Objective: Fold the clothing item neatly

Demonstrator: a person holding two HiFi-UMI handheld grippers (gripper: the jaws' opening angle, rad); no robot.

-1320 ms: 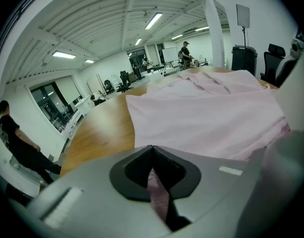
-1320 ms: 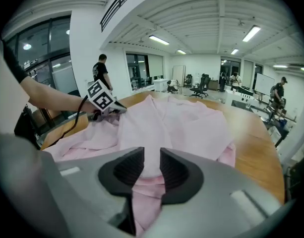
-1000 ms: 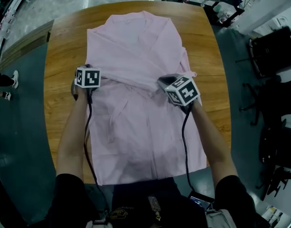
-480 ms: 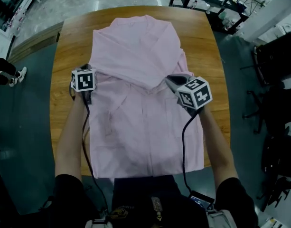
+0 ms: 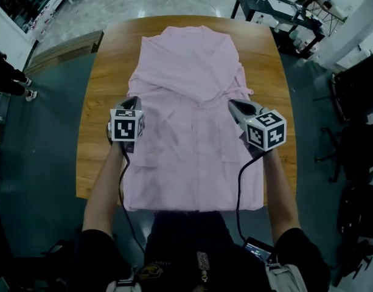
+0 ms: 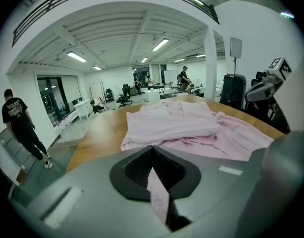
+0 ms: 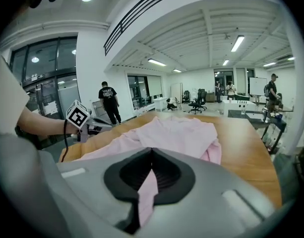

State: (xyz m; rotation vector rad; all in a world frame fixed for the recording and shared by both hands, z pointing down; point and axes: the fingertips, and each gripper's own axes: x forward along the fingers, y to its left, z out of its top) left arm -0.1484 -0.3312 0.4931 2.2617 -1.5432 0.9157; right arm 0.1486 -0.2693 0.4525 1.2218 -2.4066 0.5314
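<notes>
Obs: the pink garment (image 5: 192,151) lies flat along the middle of the wooden table (image 5: 104,102). Its length runs from the table's far edge to the near edge, where the hem hangs just over. The half toward the table's far edge is doubled: an upper layer (image 5: 186,66) is folded back over the body. A bunched bit of cloth (image 5: 246,91), perhaps a sleeve end, pokes out toward the table's right side.

Grips: the left gripper (image 5: 133,102) has its jaws together with a narrow strip of pink cloth pinched between them, plain in the left gripper view. It is over the garment's left edge, about midway down the table. The right gripper (image 5: 236,106) has just been closing its jaws, which now meet on a like strip of pink cloth. It is over the garment's right edge, roughly level with the other across the table.

Handling (judgement): the cloth looks thin, light and wholly limp. It has no stiffness to carry a fold, so whatever is lifted will sag between the two grips and trail. It likely slides easily on the smooth table top, so the resting part may drag. It is not fragile but creases readily. It is best held at the side edges, symmetric about the table's centre line, each bite deep enough to take every layer. A shallow pinch on one ply may slip or leave the under layer behind.
</notes>
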